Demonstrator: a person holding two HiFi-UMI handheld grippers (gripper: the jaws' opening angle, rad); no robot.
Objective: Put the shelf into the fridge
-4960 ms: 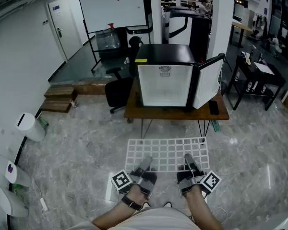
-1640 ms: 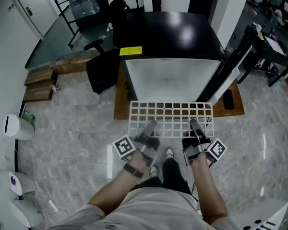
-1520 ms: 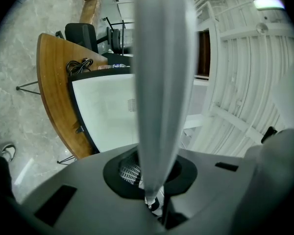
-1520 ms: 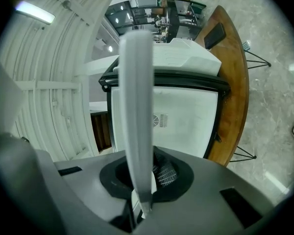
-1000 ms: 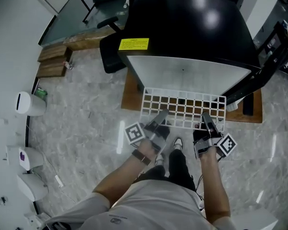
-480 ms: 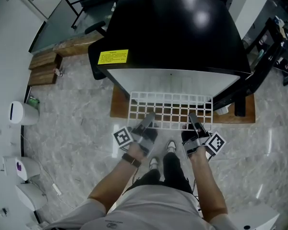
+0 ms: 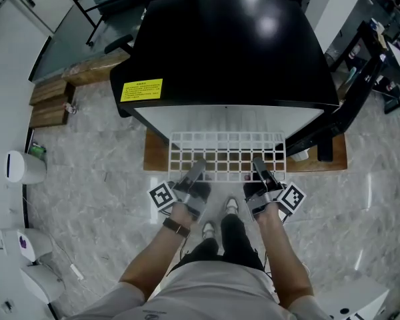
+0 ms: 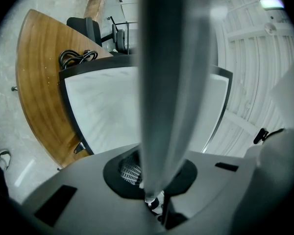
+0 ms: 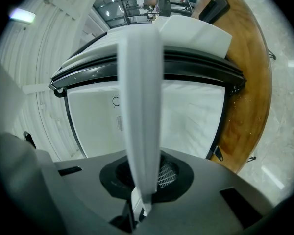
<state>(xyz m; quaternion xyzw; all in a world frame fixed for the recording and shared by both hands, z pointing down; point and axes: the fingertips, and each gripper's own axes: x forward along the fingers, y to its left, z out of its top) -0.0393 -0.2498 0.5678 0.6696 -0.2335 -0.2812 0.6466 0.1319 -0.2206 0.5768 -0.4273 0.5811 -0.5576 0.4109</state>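
The white wire shelf [image 7: 227, 155] is held level in front of the black fridge [image 7: 227, 45], its far edge at the white open interior [image 7: 227, 120]. My left gripper [image 7: 195, 171] is shut on the shelf's near edge at the left, and my right gripper [image 7: 259, 168] is shut on the same edge at the right. In the left gripper view the shelf [image 8: 174, 82] shows edge-on as a blurred pale band running into the shut jaws, with the fridge interior [image 8: 108, 111] behind. The right gripper view shows the shelf [image 9: 142, 106] the same way against the interior [image 9: 191, 116].
The fridge stands on a low wooden table [image 7: 155, 160]. Its door [image 7: 333, 120] hangs open at the right, and a dark flat object [image 7: 324, 152] lies on the table beside it. A coiled cable [image 8: 77, 57] lies on the table. Wooden steps [image 7: 50, 102] and white bins [image 7: 20, 167] lie left.
The person has walked from several steps away right up to the fridge with the shelf. In the last half second the shelf's far edge has come up to the fridge opening.
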